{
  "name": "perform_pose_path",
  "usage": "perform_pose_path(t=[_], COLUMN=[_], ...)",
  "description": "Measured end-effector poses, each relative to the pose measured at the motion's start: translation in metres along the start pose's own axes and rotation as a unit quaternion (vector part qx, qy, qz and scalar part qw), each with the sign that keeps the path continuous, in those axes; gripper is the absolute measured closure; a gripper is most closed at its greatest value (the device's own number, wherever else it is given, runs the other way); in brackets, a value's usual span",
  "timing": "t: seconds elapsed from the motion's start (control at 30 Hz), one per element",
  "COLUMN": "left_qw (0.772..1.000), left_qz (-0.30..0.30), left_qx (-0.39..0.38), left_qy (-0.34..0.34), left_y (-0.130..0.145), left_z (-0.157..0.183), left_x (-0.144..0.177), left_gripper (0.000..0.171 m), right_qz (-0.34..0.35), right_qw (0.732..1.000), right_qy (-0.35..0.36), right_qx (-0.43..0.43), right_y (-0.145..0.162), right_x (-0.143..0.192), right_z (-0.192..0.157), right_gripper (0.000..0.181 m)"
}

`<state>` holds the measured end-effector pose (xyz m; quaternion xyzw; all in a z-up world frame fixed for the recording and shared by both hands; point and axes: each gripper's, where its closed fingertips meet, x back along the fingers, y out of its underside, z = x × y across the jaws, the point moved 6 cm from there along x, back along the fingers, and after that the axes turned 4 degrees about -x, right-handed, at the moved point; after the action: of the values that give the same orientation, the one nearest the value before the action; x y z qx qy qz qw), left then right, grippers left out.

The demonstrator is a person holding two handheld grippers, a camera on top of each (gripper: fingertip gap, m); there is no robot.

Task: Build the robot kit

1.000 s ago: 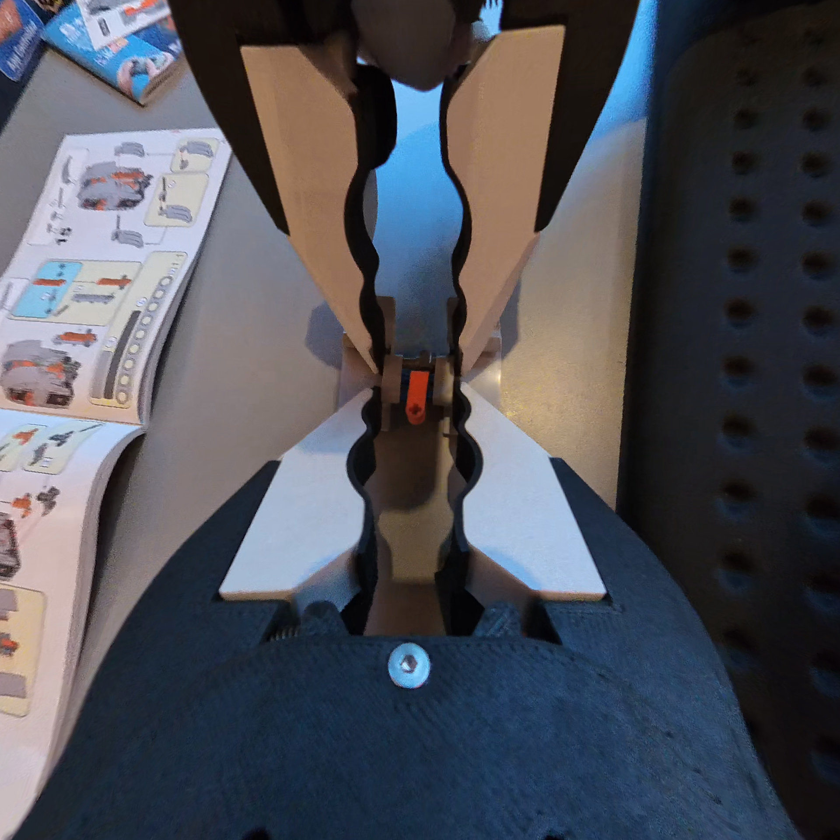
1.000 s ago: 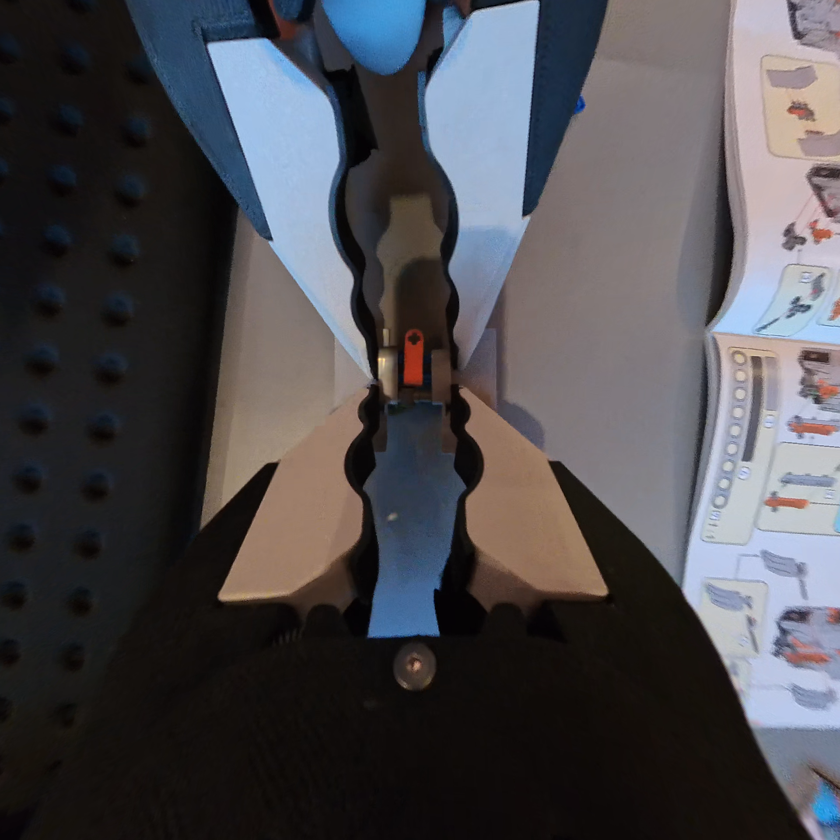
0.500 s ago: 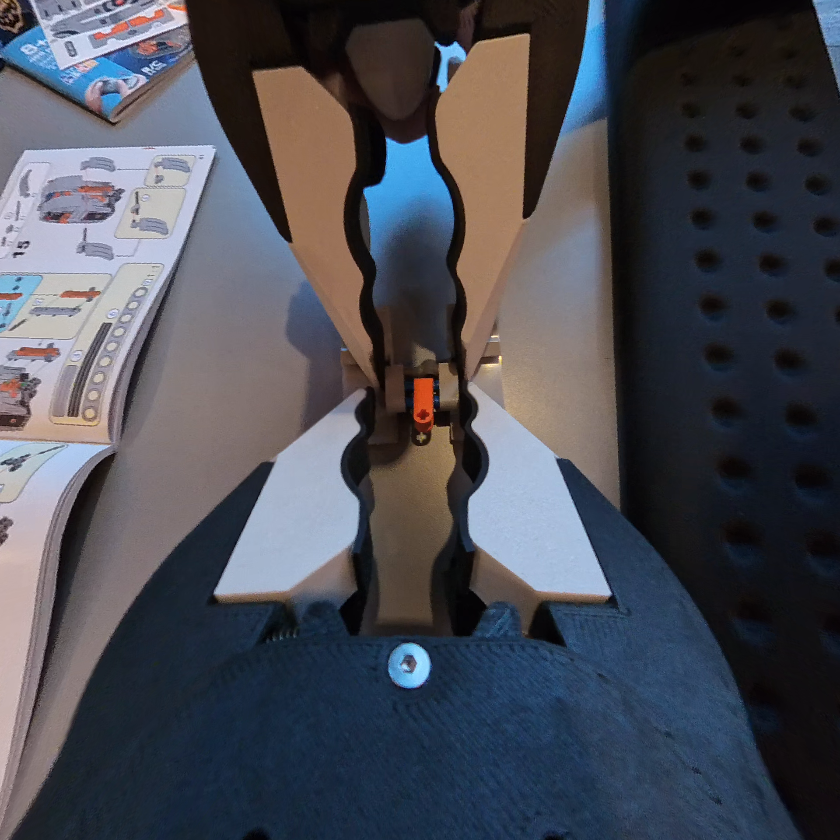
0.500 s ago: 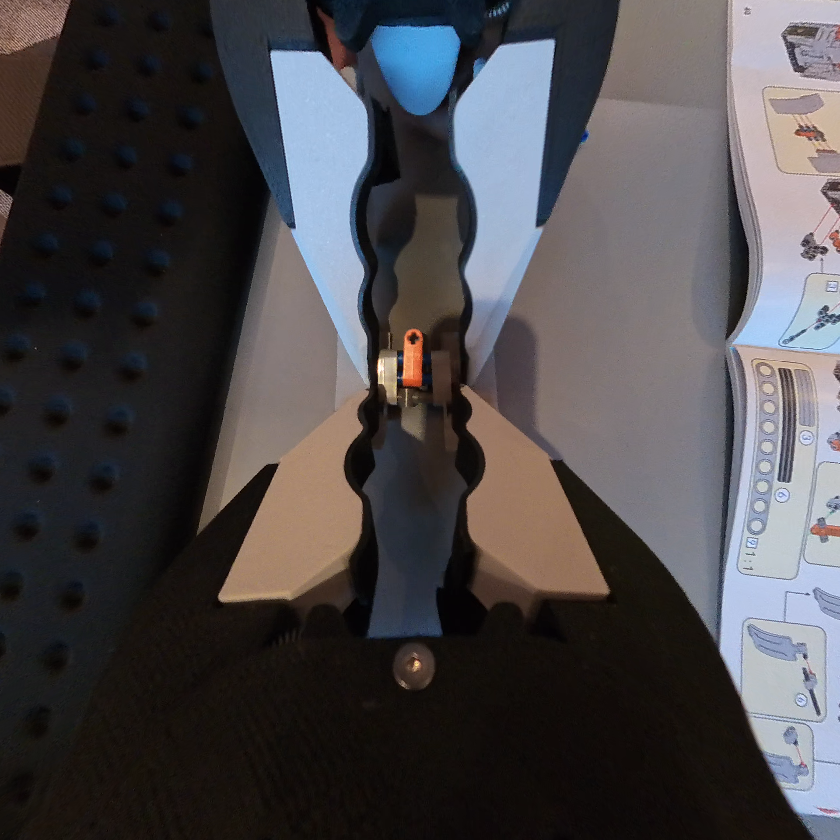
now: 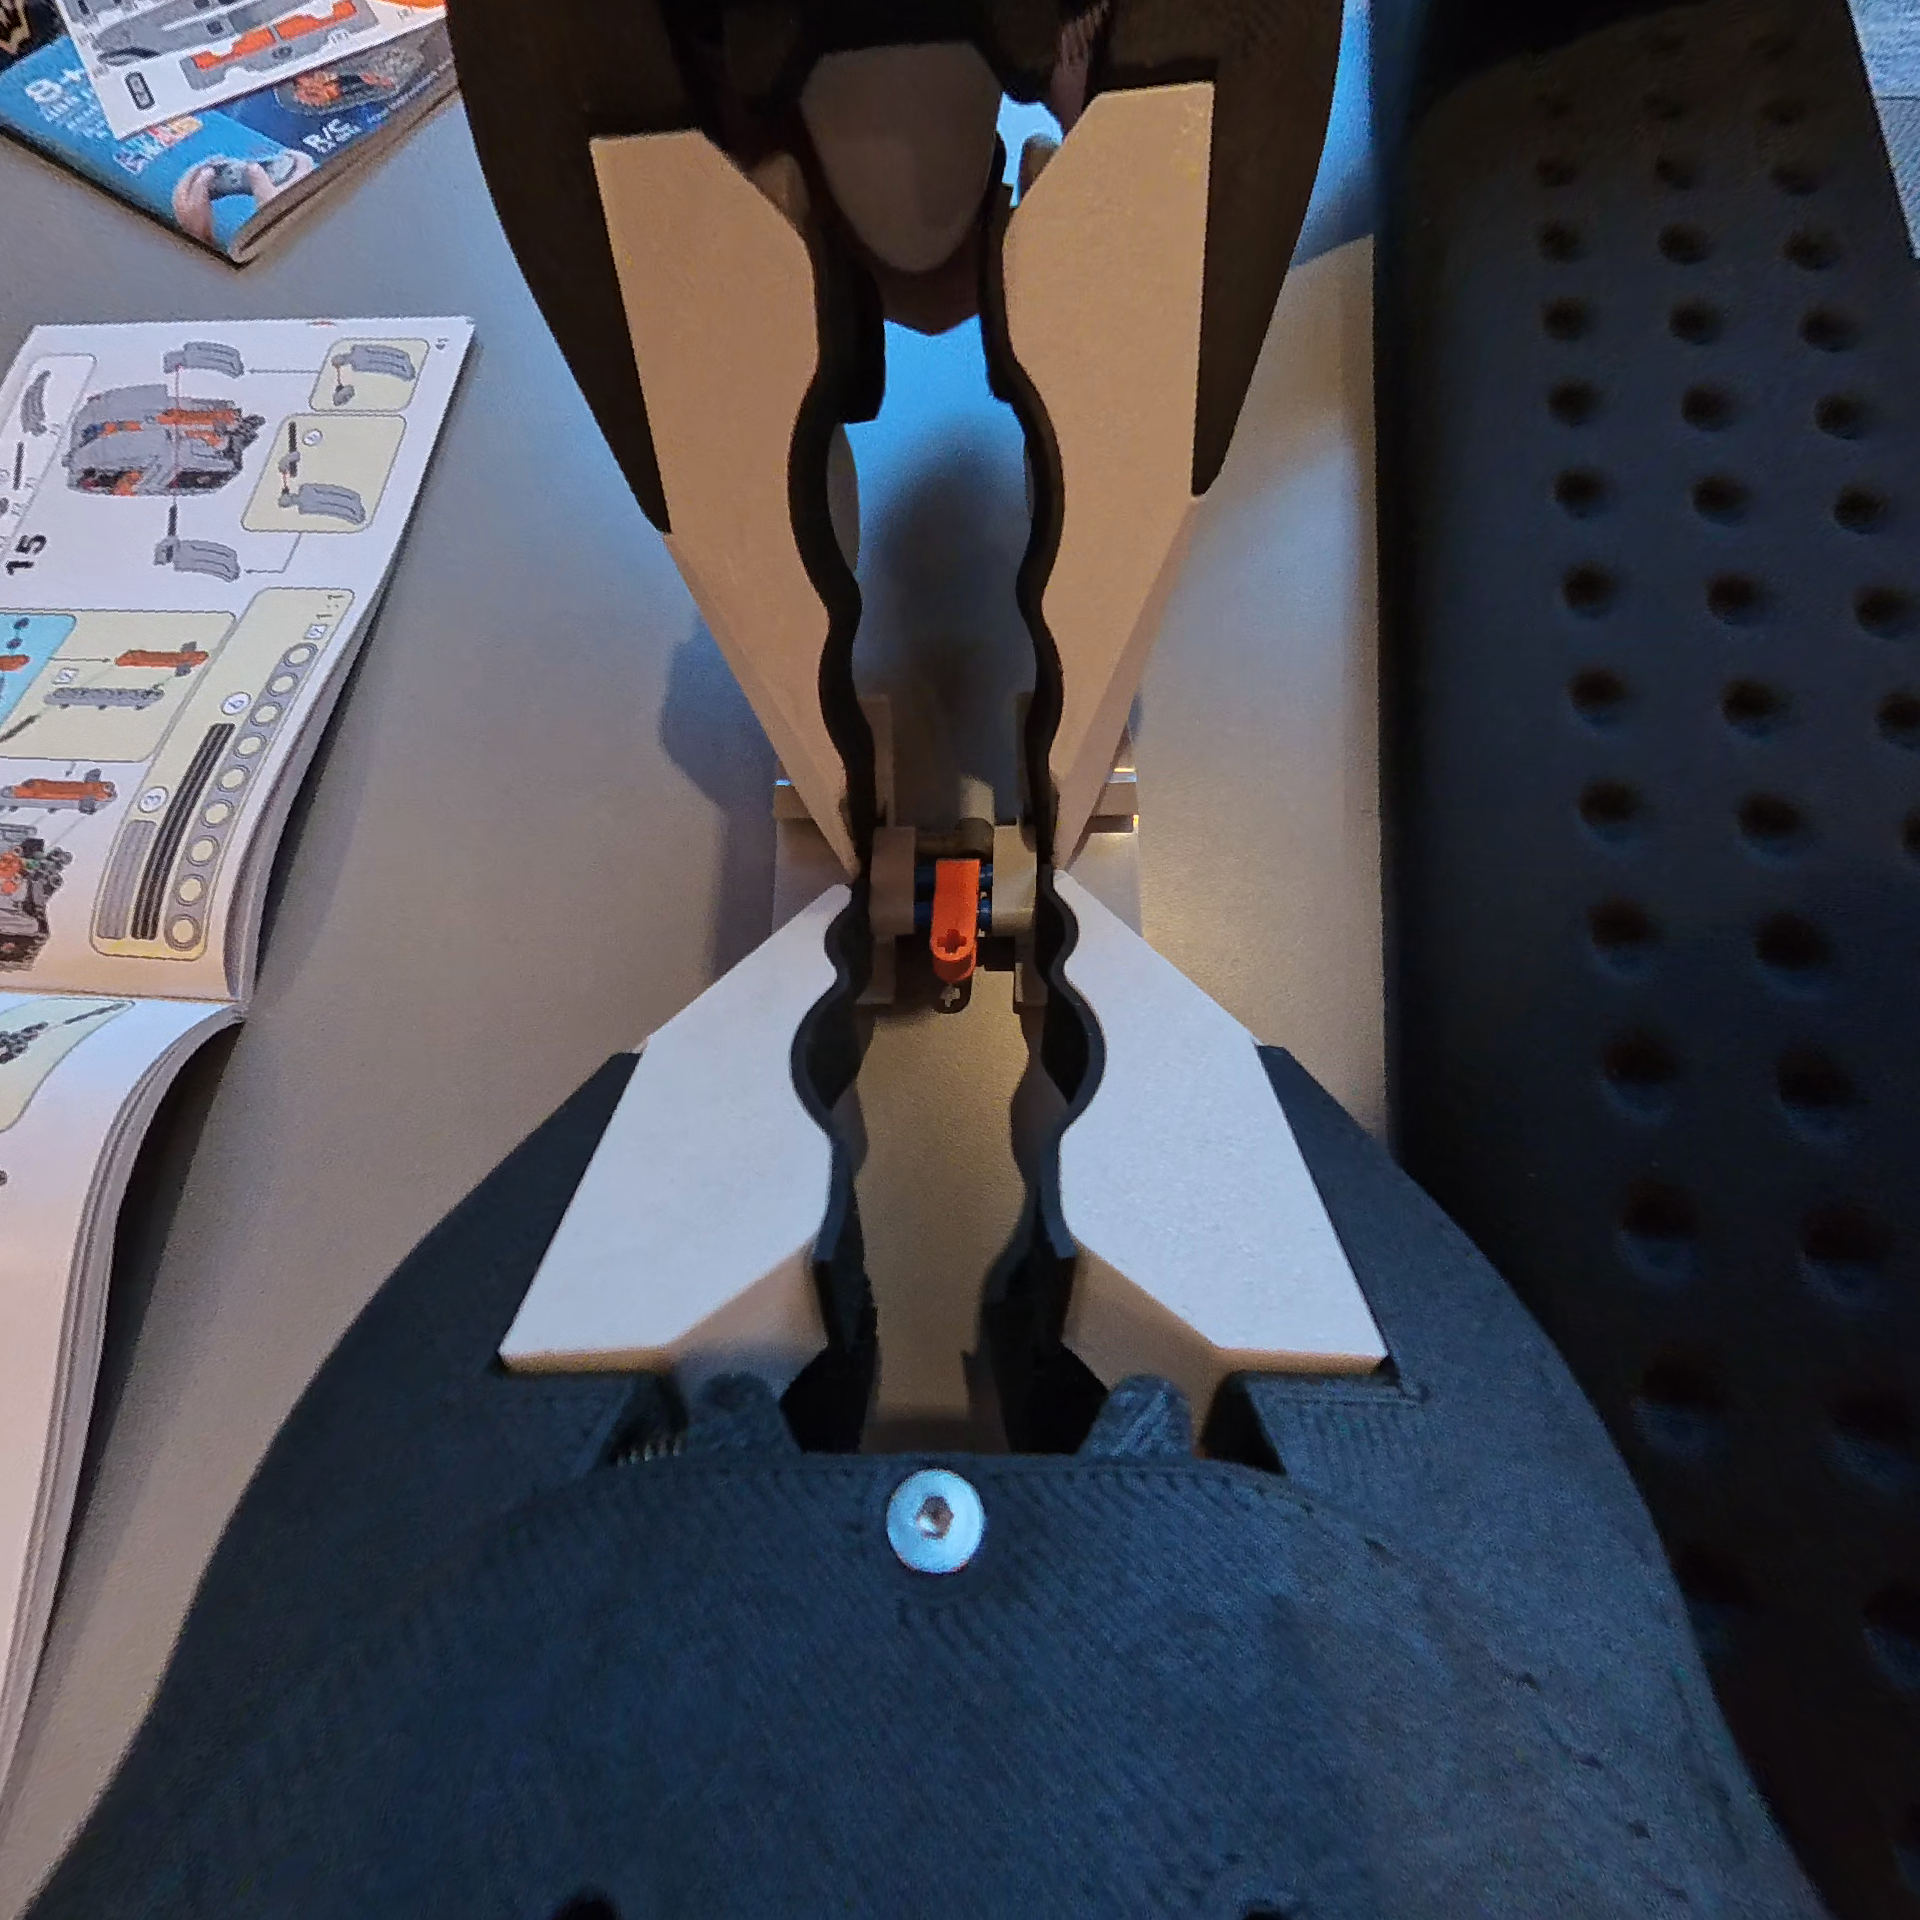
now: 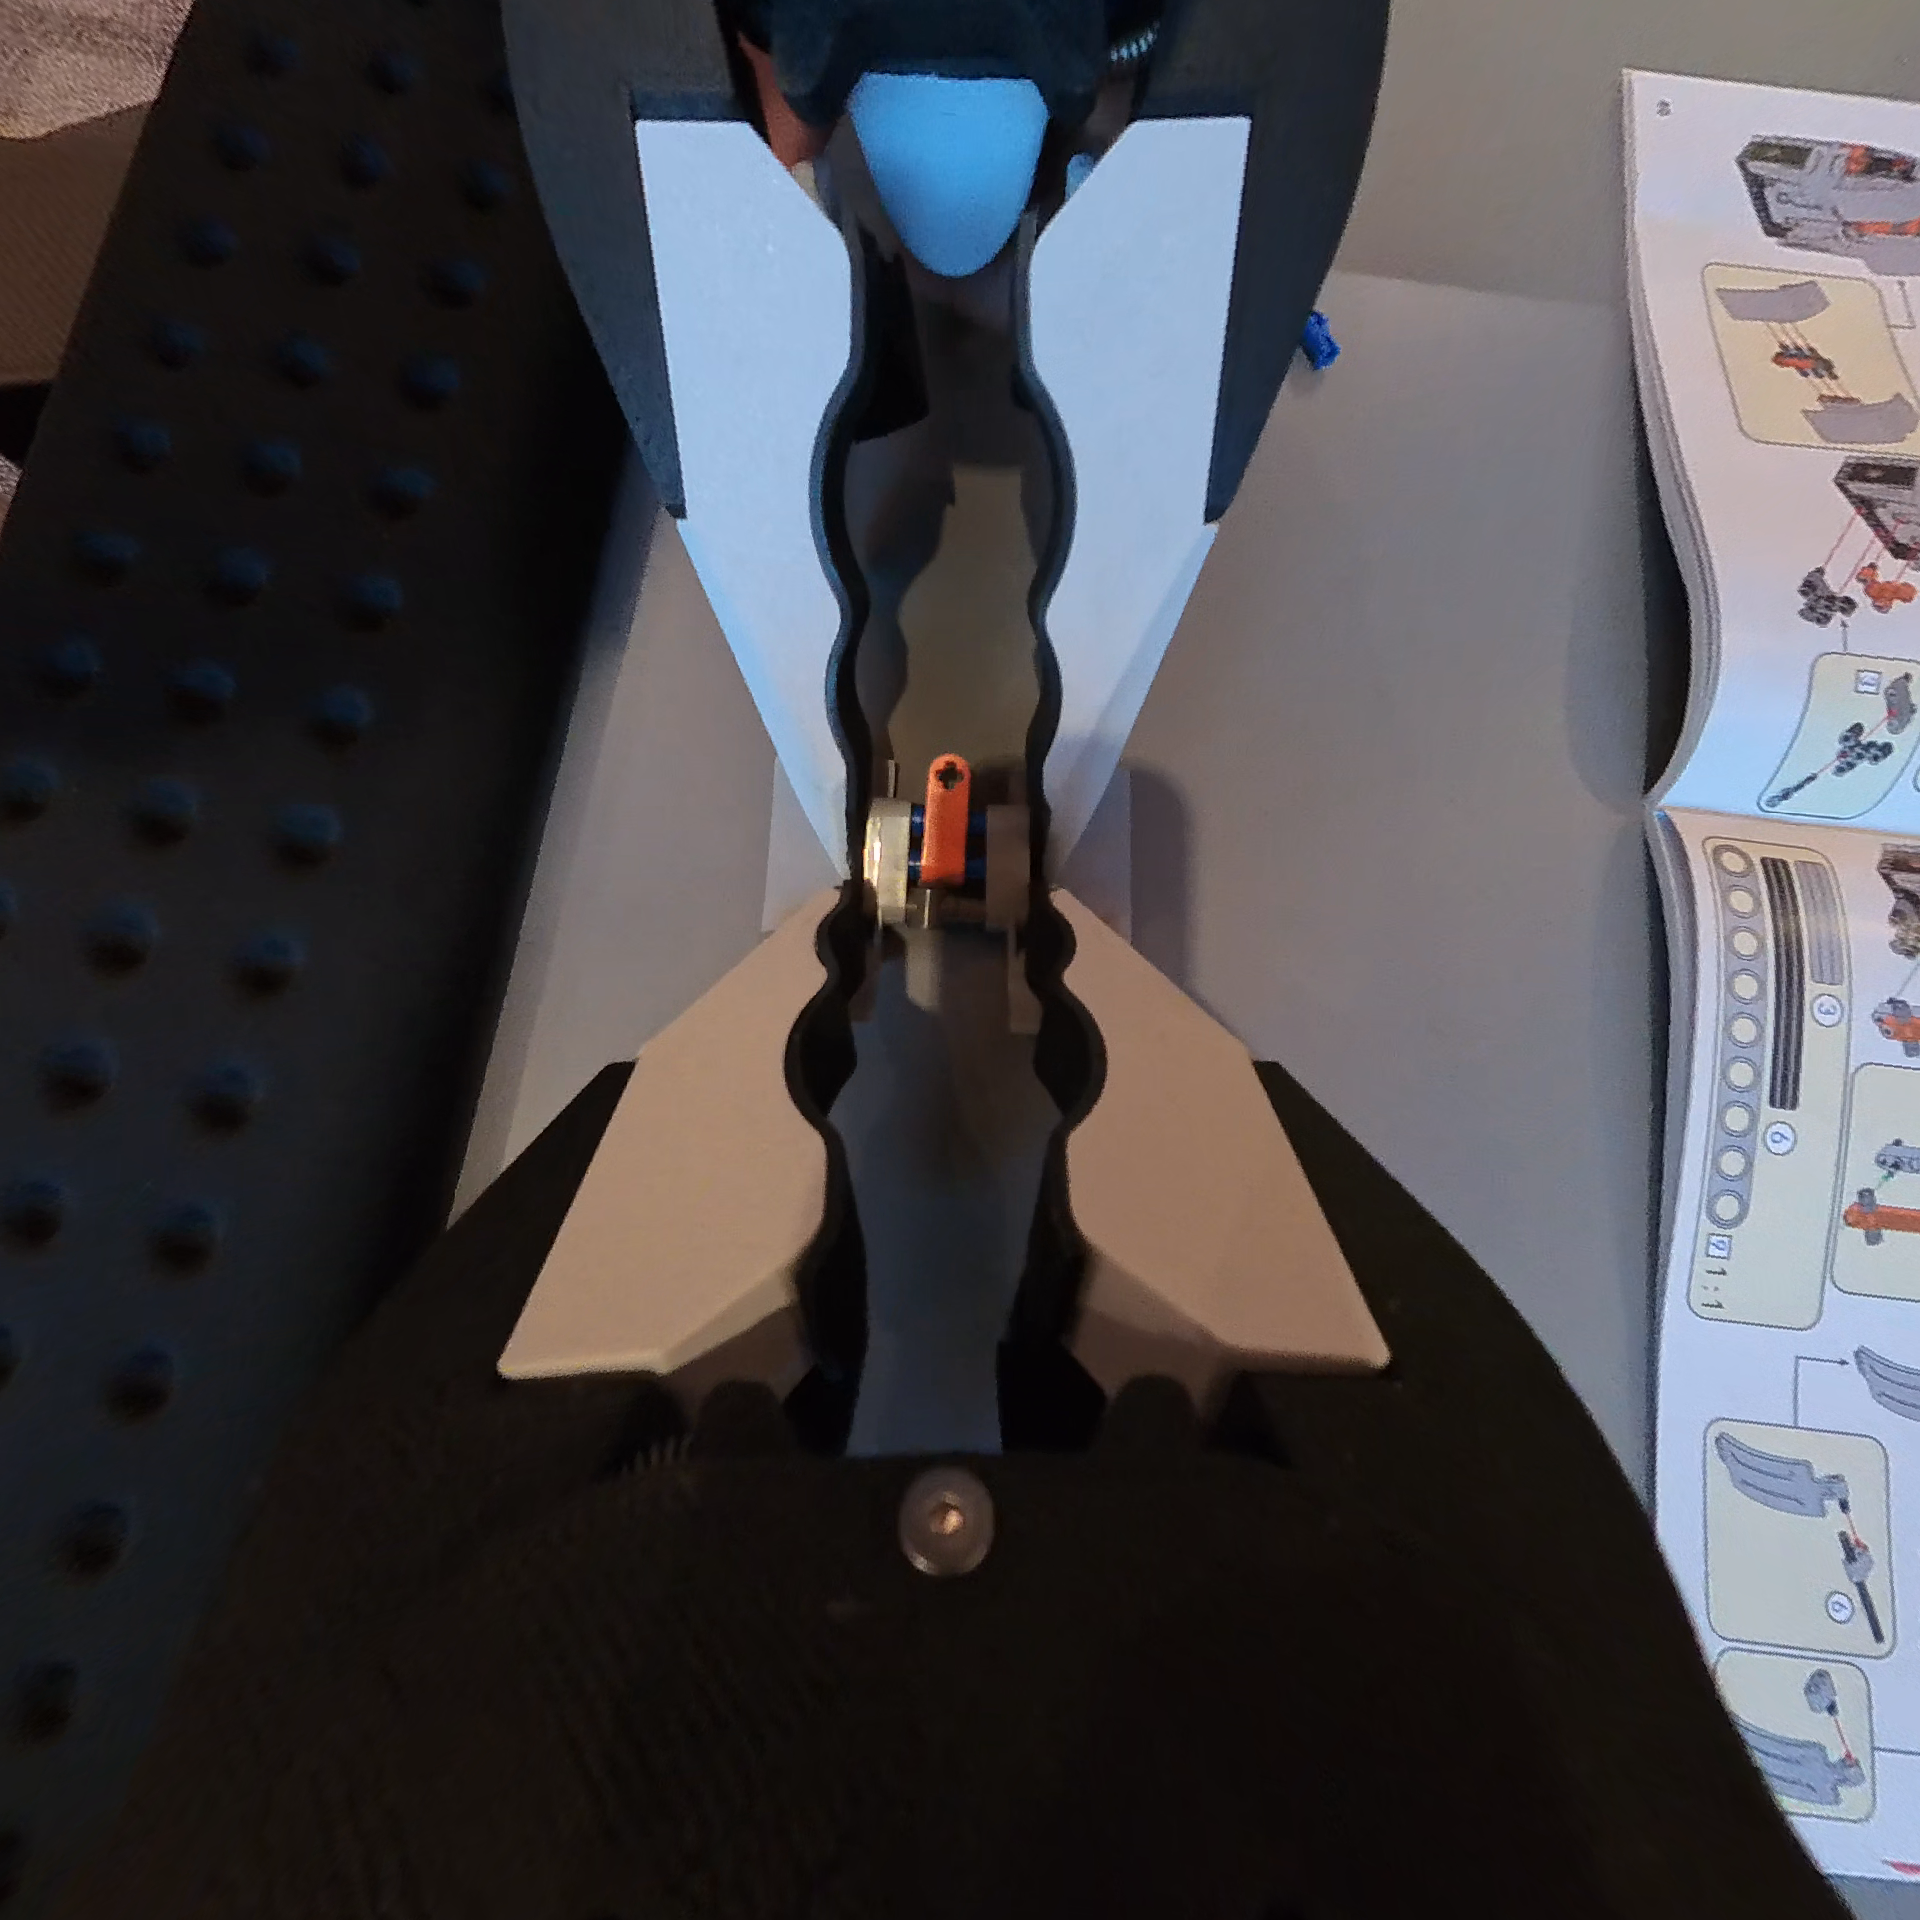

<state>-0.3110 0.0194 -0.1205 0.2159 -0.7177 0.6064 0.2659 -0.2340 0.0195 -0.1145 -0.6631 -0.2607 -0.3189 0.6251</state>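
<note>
A small brick assembly (image 5: 951,899) of two grey end pieces, blue pins and an orange connector (image 5: 954,920) hangs just above the grey table. My left gripper (image 5: 951,904) is shut on it from the near side, its pale fingers (image 5: 717,1174) pinching the grey ends. The right gripper reaches in from the top of the left wrist view, tip to tip with the left. In the right wrist view my right gripper (image 6: 940,899) is shut on the same assembly (image 6: 940,862), with the orange connector (image 6: 945,826) pointing away.
An open instruction booklet (image 5: 177,644) lies on the table (image 5: 499,727) beside the grippers and shows in the right wrist view (image 6: 1787,1039). A dark dotted mat (image 5: 1662,831) runs along the other side. A blue booklet (image 5: 208,135) lies farther off. A small blue pin (image 6: 1317,343) sits on the table. Both grippers' tips are close together, under 4 cm apart.
Both grippers stay shut on the assembly. The pair has drifted slightly toward the dark mat, and the booklet sits a bit farther out in both views.
</note>
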Motion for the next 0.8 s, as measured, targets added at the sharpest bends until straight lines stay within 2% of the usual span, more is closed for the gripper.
perform_pose_path(t=[0.07,0.3,0.57,0.8], left_qw=[1.000,1.000,0.995,0.993], left_qz=[-0.002,-0.007,0.015,-0.020], left_qx=[0.009,0.008,-0.065,-0.088], left_qy=[0.000,-0.006,-0.069,-0.081], left_y=[0.000,0.000,-0.011,-0.009], left_z=[0.001,0.002,0.009,0.012], left_x=[0.000,0.000,0.007,0.002], left_gripper=[0.145,0.145,0.144,0.145], right_qz=[0.003,0.003,-0.019,-0.028], right_qw=[1.000,1.000,0.995,0.992], right_qy=[-0.006,0.001,0.073,0.099], right_qx=[-0.003,-0.008,0.058,0.076], right_y=[0.001,0.001,-0.007,-0.004], right_x=[0.000,0.000,0.013,0.006], right_z=[-0.001,-0.002,-0.011,-0.014], right_gripper=[0.157,0.157,0.156,0.156])
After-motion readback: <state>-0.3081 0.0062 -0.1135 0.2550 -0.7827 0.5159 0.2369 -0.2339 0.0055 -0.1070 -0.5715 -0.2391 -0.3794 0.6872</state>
